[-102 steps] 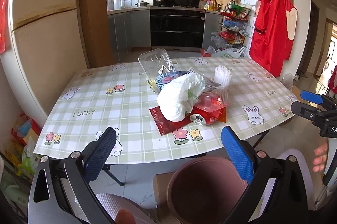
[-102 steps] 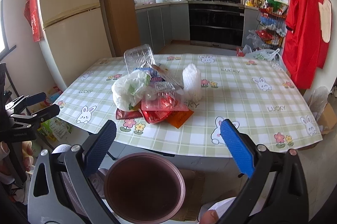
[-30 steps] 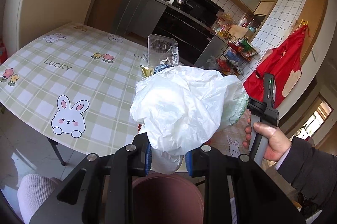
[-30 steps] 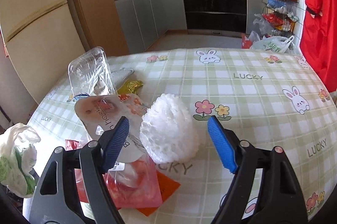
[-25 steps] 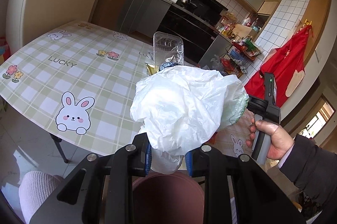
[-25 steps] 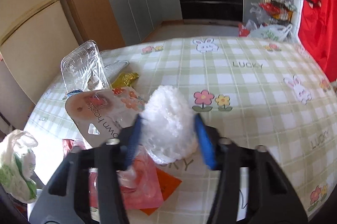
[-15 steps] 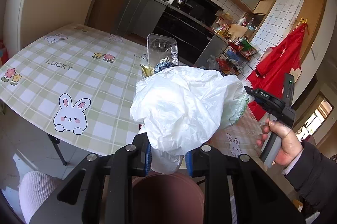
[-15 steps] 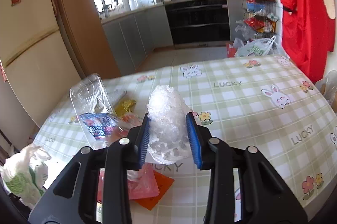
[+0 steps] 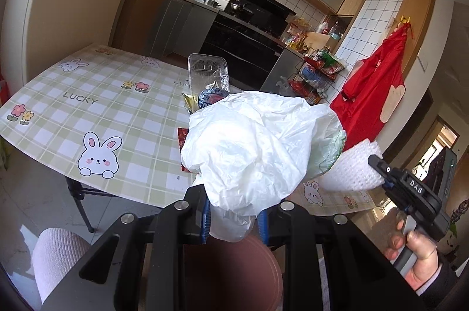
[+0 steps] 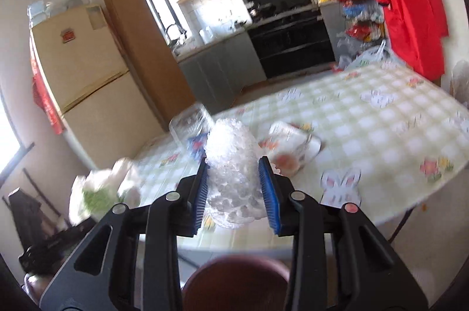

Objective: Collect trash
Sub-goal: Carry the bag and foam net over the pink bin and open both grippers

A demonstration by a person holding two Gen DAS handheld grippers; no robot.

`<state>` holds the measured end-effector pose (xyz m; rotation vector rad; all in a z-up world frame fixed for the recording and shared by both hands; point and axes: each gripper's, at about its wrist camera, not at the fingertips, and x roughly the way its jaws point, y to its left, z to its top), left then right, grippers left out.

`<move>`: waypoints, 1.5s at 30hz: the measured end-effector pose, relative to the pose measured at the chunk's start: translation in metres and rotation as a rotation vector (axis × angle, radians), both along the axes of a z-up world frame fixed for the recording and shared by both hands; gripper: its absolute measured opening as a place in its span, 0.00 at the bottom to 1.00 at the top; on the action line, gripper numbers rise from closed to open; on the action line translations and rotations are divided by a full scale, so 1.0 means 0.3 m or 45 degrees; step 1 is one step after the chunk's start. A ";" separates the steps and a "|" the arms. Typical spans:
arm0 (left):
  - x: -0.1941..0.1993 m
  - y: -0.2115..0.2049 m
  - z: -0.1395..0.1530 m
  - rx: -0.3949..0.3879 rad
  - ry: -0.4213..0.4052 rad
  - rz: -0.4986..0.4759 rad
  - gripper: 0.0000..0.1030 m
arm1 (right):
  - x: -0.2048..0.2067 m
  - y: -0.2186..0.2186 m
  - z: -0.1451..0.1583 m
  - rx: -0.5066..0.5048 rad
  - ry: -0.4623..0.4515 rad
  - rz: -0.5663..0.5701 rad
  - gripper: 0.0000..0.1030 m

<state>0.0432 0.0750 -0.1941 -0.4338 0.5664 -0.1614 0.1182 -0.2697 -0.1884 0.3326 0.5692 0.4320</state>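
Left wrist view, leftmost: green-checked oilcloth table [image 9: 96, 106], printed with rabbits, flowers and "LUCKY". Further right on it, a clear ribbed plastic tray [image 9: 206, 72] propped up on end, beside a gold wrapper and a blue packet. Centre: crumpled white plastic bag [image 9: 258, 147], thin, glossy and puffed out, clamped at its neck by the left gripper [image 9: 233, 220], bulk billowing upward and away from the blue pads, above a brown round bin [image 9: 234, 273]. Far right: white foam fruit net [image 9: 354, 170], held off the table edge in the right gripper [image 9: 381, 176], gripped in a hand [image 9: 419, 261].

Right wrist view, blurred: same bag [image 10: 99, 188] low at left. Centre: foam net [image 10: 231, 173], a bumpy, meshed sleeve with rounded top, long axis upright along the fingers, squeezed between the right gripper [image 10: 234, 188] pads, over the table edge [image 10: 395, 135] and bin rim [image 10: 234, 278].
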 end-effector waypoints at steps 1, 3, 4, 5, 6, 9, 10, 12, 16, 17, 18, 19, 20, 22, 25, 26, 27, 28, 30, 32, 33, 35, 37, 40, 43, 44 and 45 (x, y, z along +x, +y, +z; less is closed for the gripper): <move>-0.022 -0.007 -0.001 0.004 0.000 -0.009 0.24 | -0.030 0.003 -0.019 -0.011 0.030 0.021 0.35; -0.061 -0.017 -0.008 0.014 -0.003 -0.026 0.24 | -0.079 0.014 -0.059 -0.020 0.084 0.047 0.35; -0.081 -0.022 -0.009 0.020 -0.008 -0.031 0.24 | -0.094 0.018 -0.079 -0.022 0.114 0.060 0.35; -0.092 -0.022 -0.010 0.018 -0.009 -0.032 0.24 | -0.106 0.028 -0.099 -0.029 0.145 0.072 0.35; -0.102 -0.020 -0.010 0.010 -0.008 -0.028 0.24 | -0.113 0.041 -0.113 -0.035 0.170 0.086 0.35; -0.114 -0.007 -0.003 -0.014 -0.013 -0.012 0.25 | -0.131 0.067 -0.131 -0.041 0.198 0.133 0.35; -0.116 -0.007 0.002 -0.014 -0.019 -0.012 0.25 | -0.135 0.078 -0.131 -0.051 0.196 0.146 0.36; -0.117 -0.014 0.009 -0.007 -0.029 -0.024 0.25 | -0.132 0.094 -0.127 -0.061 0.188 0.171 0.37; -0.103 -0.036 0.002 0.008 -0.021 -0.060 0.25 | -0.123 0.122 -0.142 -0.073 0.202 0.209 0.39; -0.097 -0.038 -0.005 0.009 -0.015 -0.068 0.25 | -0.113 0.121 -0.147 -0.074 0.211 0.215 0.39; -0.092 -0.037 -0.011 0.008 -0.010 -0.072 0.25 | -0.108 0.125 -0.155 -0.077 0.220 0.220 0.39; -0.087 -0.037 -0.017 0.007 -0.004 -0.074 0.25 | -0.103 0.128 -0.162 -0.079 0.228 0.225 0.39; -0.081 -0.035 -0.025 0.005 0.005 -0.074 0.25 | -0.098 0.129 -0.169 -0.082 0.235 0.229 0.39; -0.068 -0.029 -0.041 -0.003 0.022 -0.073 0.25 | -0.090 0.134 -0.178 -0.090 0.246 0.237 0.39; -0.052 -0.023 -0.061 -0.012 0.045 -0.070 0.25 | -0.082 0.146 -0.190 -0.104 0.256 0.250 0.42; -0.046 -0.021 -0.067 -0.014 0.051 -0.070 0.25 | -0.080 0.150 -0.193 -0.110 0.257 0.253 0.43; -0.042 -0.021 -0.071 -0.015 0.056 -0.072 0.25 | -0.078 0.155 -0.194 -0.115 0.258 0.258 0.44; -0.040 -0.021 -0.075 -0.015 0.059 -0.074 0.25 | -0.077 0.159 -0.195 -0.119 0.258 0.263 0.44; -0.035 -0.025 -0.079 -0.015 0.065 -0.079 0.25 | -0.077 0.167 -0.195 -0.129 0.252 0.270 0.48; -0.033 -0.028 -0.082 -0.014 0.068 -0.084 0.25 | -0.079 0.174 -0.194 -0.136 0.243 0.279 0.56; -0.031 -0.030 -0.080 -0.012 0.069 -0.085 0.25 | -0.081 0.177 -0.192 -0.139 0.236 0.280 0.59; -0.031 -0.034 -0.079 -0.008 0.070 -0.090 0.25 | -0.088 0.179 -0.182 -0.142 0.212 0.278 0.64; -0.034 -0.040 -0.074 -0.003 0.065 -0.098 0.25 | -0.092 0.176 -0.171 -0.139 0.191 0.270 0.67; -0.036 -0.048 -0.067 0.006 0.052 -0.113 0.25 | -0.100 0.172 -0.156 -0.136 0.167 0.258 0.71; -0.039 -0.058 -0.062 0.017 0.043 -0.130 0.25 | -0.106 0.165 -0.142 -0.132 0.147 0.245 0.72; -0.041 -0.063 -0.058 0.021 0.038 -0.136 0.25 | -0.107 0.164 -0.137 -0.131 0.143 0.240 0.72; -0.043 -0.066 -0.057 0.025 0.034 -0.140 0.25 | -0.108 0.161 -0.133 -0.131 0.137 0.236 0.72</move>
